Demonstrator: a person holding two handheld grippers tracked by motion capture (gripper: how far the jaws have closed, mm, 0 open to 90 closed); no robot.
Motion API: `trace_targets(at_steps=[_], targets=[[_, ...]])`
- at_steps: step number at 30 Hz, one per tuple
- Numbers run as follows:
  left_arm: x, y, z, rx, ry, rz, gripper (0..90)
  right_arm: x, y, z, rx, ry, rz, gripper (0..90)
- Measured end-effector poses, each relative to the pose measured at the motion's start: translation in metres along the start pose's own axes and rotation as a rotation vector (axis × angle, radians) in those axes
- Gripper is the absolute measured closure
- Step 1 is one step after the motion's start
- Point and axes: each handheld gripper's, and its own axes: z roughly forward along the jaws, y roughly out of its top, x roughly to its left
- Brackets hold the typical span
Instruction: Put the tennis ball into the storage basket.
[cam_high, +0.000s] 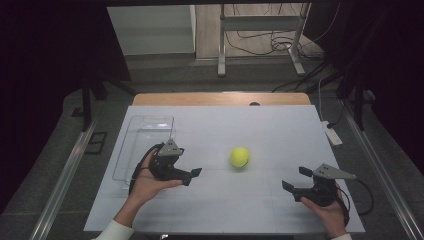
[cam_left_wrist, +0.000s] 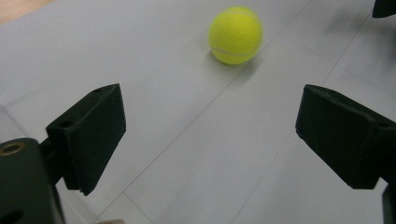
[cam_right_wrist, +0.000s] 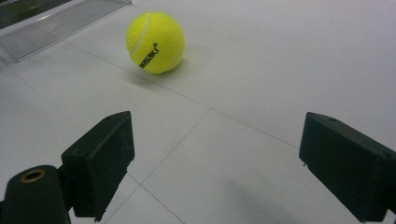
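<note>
Tennis ball (cam_high: 240, 157), round with no long axis, sits between both hand-held grippers, each spread apart.

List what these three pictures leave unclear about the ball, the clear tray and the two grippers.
- Tennis ball: its black lettering runs round the curve in the right gripper view, so it can't be read whole.
- Clear tray: the left gripper and hand cover its near corner in the high view.
- Right gripper: the hand hides its handle.
</note>
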Motion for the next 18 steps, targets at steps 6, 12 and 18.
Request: trace_targets(at_steps=[6,12,18], targets=[[-0.002,0.006,0.004,0.002,-0.011,0.004,9.6,0.0,0.0,0.0,0.0,0.0,0.0,10.5],[-0.004,0.012,0.008,0.006,-0.022,0.012,9.6,0.0,0.0,0.0,0.0,0.0,0.0,10.5],[-0.006,0.017,0.012,0.012,-0.032,0.023,9.5,0.0,0.0,0.0,-0.001,0.0,-0.001,10.5]])
